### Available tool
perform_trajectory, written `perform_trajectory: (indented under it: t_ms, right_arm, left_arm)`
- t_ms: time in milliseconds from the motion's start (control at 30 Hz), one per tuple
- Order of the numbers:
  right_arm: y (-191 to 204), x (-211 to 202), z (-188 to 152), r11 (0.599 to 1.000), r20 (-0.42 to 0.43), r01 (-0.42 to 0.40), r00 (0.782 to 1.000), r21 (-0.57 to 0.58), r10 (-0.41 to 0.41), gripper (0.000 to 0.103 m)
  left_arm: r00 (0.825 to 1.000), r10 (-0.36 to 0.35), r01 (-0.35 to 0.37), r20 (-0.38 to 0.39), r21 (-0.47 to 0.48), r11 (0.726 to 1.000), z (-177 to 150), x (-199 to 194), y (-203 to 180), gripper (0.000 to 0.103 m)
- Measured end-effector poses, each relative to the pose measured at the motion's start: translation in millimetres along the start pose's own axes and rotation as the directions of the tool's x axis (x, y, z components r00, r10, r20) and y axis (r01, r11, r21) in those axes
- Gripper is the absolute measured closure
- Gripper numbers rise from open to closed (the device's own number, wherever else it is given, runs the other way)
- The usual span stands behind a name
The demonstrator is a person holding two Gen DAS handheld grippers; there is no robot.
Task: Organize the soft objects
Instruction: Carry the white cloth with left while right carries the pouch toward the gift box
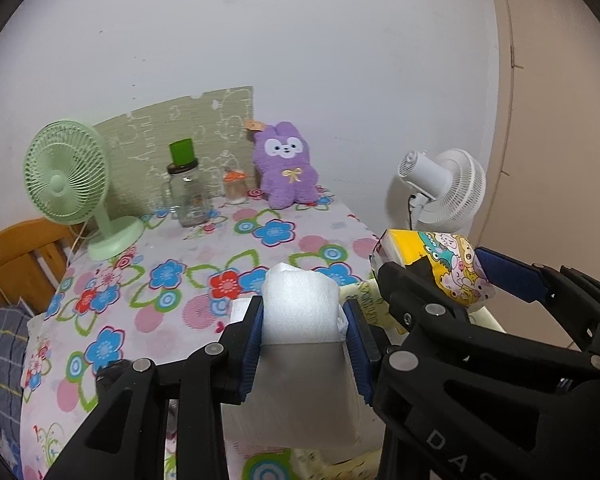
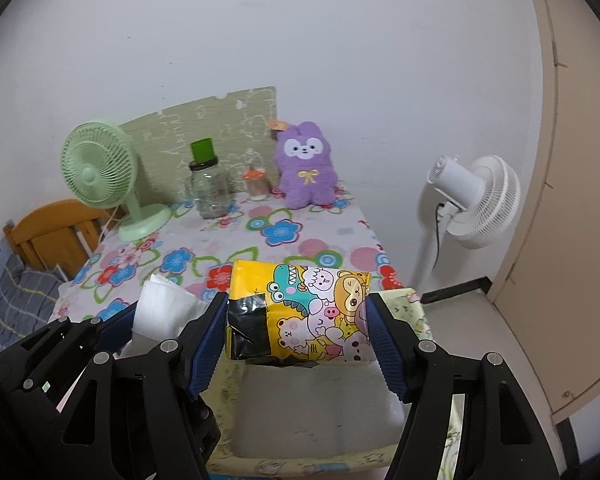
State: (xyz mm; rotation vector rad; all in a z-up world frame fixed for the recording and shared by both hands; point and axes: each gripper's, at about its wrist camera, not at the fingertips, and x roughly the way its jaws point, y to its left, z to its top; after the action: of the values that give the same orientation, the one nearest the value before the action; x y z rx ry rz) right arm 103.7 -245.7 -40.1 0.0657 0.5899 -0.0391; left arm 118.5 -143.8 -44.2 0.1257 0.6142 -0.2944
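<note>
Holding both soft things over the storage box (image 2: 400, 304), you have the drop straight below your fingers. Your right gripper (image 2: 296, 320) is closed on the yellow cartoon tissue pack (image 2: 312, 312) at the centre of the right wrist frame; its long axis runs left to right across the fingers, and the box opening lies directly under it. Your left gripper (image 1: 304, 320) clamps the white folded tissue (image 1: 300, 304) at the lower centre of its frame, just beside the other, also above the box. I judge the pack is nearer the middle of the opening. Behind, the floral tablecloth (image 1: 172, 280) carries a purple plush rabbit (image 1: 286, 164), a green desk fan (image 1: 68, 176) and a glass jar (image 1: 188, 192); a white standing fan (image 1: 444, 188) is at right.
</note>
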Motion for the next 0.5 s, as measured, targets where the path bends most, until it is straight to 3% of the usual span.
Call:
perform_trajectory:
  t_ms: [500]
  right_arm:
    - [-42.7, 38.2, 2.4, 0.997, -0.043, 0.059, 0.998, 0.056, -0.056, 0.033]
  left_arm:
    - [0.997, -0.059, 0.061, -0.051, 0.037, 0.997, 11.1, 45.4, -31.9, 0.063]
